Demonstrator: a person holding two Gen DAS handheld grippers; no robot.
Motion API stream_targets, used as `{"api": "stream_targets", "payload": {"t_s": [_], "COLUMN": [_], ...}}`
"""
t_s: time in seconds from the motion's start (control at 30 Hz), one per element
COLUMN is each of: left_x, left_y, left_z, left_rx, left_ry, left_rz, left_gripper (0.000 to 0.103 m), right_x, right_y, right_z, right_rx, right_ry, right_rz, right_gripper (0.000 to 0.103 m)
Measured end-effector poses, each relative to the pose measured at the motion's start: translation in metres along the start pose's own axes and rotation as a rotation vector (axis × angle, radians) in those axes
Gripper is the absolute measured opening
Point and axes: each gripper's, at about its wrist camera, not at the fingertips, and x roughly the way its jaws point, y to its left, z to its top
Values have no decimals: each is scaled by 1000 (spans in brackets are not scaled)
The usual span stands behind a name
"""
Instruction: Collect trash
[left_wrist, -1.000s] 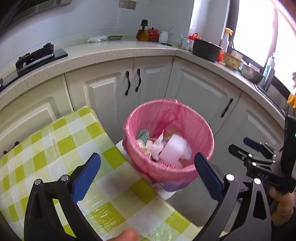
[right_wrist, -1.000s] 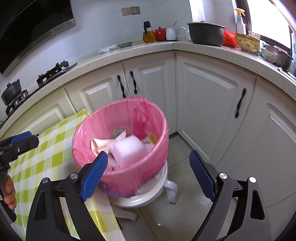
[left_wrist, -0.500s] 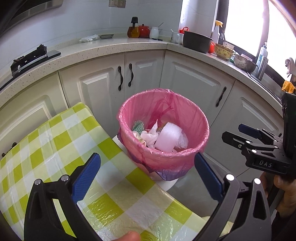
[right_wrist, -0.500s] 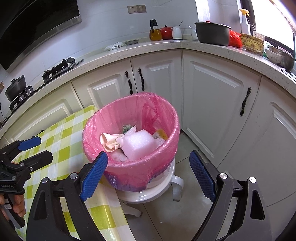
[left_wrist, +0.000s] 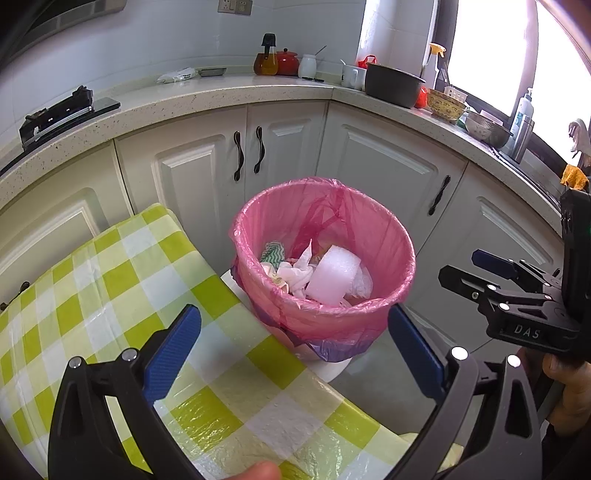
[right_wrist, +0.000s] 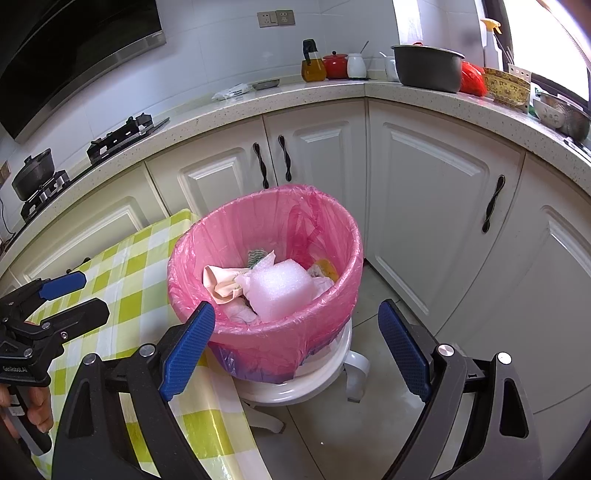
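Your left gripper (left_wrist: 293, 345) and right gripper (right_wrist: 295, 341) both hang level with jaws spread wide and empty, your hand (right_wrist: 31, 406) wrapped on the left handle.

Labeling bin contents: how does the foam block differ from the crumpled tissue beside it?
The foam block is a thick slab with flat faces; the crumpled tissue is thin and wrinkled. The foam block is bulkier and lies on top of the pile; the tissue is smaller, lying beside it. Both are whitish and lie inside the pink-lined trash bin.
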Motion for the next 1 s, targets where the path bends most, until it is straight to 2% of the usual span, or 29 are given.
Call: {"api": "stream_targets", "payload": {"t_s": [1.0], "left_x": [0], "left_y": [-4], "left_z": [0], "left_rx": [4], "left_ry": [-10], "left_rz": [-9], "left_gripper": [98], "right_x": [1], "right_y": [0], "right_z": [1], "right_rx": [-3], "right_ry": [-4], "right_rz": [2], "right_gripper": [85]}}
